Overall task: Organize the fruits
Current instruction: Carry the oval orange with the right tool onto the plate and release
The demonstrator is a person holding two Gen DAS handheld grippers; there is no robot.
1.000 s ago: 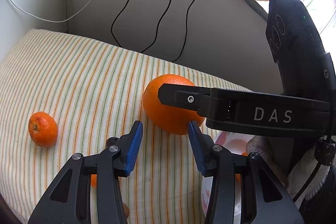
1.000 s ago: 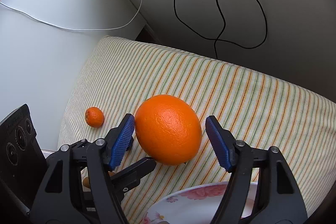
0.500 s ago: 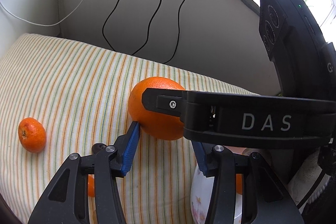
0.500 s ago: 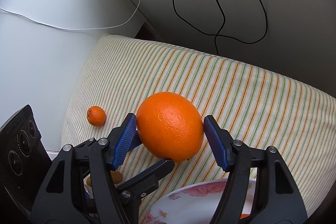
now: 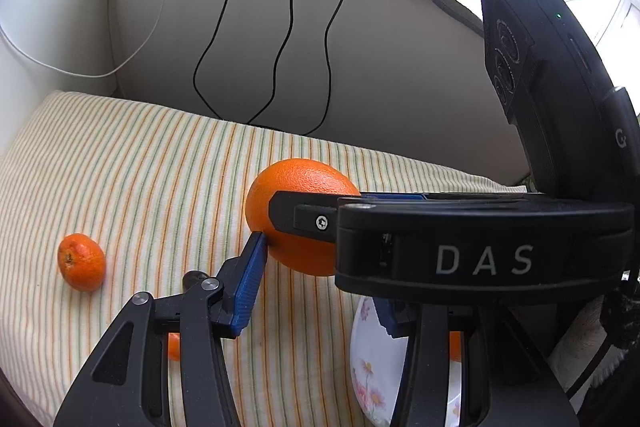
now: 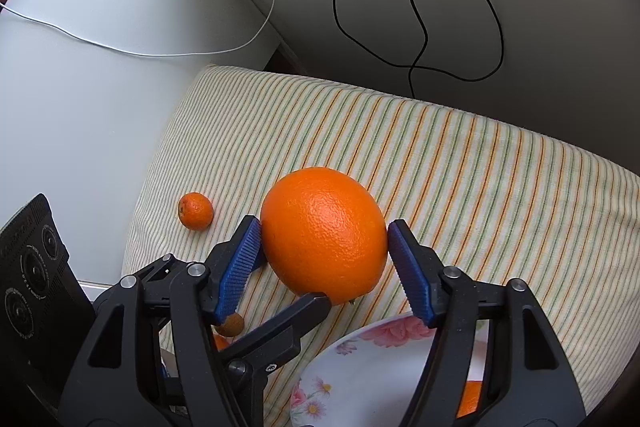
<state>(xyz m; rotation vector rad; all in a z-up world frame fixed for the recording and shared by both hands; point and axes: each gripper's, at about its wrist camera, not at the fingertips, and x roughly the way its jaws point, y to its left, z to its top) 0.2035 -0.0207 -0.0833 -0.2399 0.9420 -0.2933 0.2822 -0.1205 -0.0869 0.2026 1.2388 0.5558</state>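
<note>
A large orange sits between the blue pads of my right gripper, which touch it on both sides and hold it just over the striped cloth. In the left wrist view the same orange is half hidden behind the right gripper's black finger. My left gripper is open with nothing between its pads. Its left pad lies beside the orange's lower left, and its right finger is mostly hidden. A small mandarin lies on the cloth to the left.
A floral plate sits at the near edge, with an orange fruit piece in it. A small brown fruit lies under my right gripper's left finger. Black cables hang down the grey sofa back.
The right pads have closed from standing apart from the large orange to touching it on both sides. The left gripper has shifted, so the right gripper now covers more of its view.
</note>
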